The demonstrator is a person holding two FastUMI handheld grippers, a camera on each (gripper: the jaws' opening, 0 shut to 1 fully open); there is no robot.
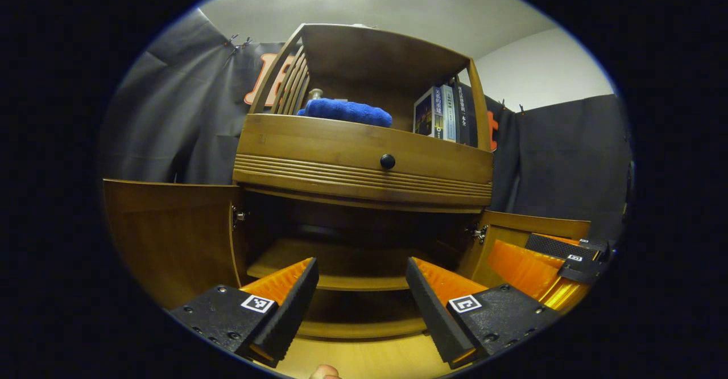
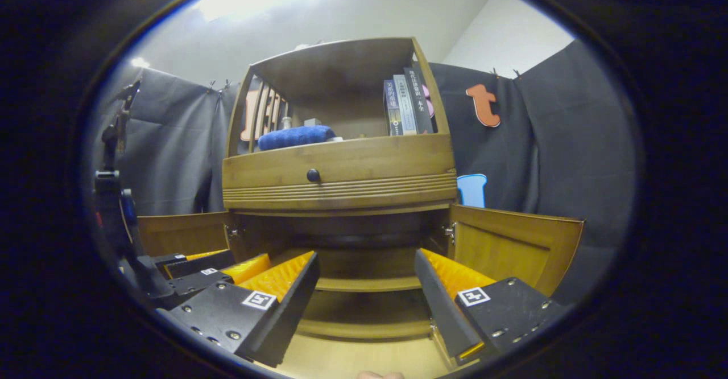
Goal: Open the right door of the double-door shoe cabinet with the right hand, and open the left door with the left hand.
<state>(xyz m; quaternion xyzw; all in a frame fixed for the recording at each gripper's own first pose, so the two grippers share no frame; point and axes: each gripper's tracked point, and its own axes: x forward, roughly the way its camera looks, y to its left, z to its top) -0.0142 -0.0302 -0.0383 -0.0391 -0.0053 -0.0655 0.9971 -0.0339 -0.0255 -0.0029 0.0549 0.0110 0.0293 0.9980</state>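
Wooden shoe cabinet (image 1: 364, 157) straight ahead of you — left door (image 1: 170, 237) and right door (image 2: 512, 251) both swung wide off it. Your left gripper (image 1: 361, 296) and right gripper (image 2: 367, 291) sit low before the cabinet's shelves, the 2 spread, gripping nothing.

Blue towel (image 1: 346, 111), folded, on the open upper shelf, left side. Books (image 1: 443, 114), upright, at the shelf's right end. Drawer knob (image 1: 387, 161), black, round, centred below them.
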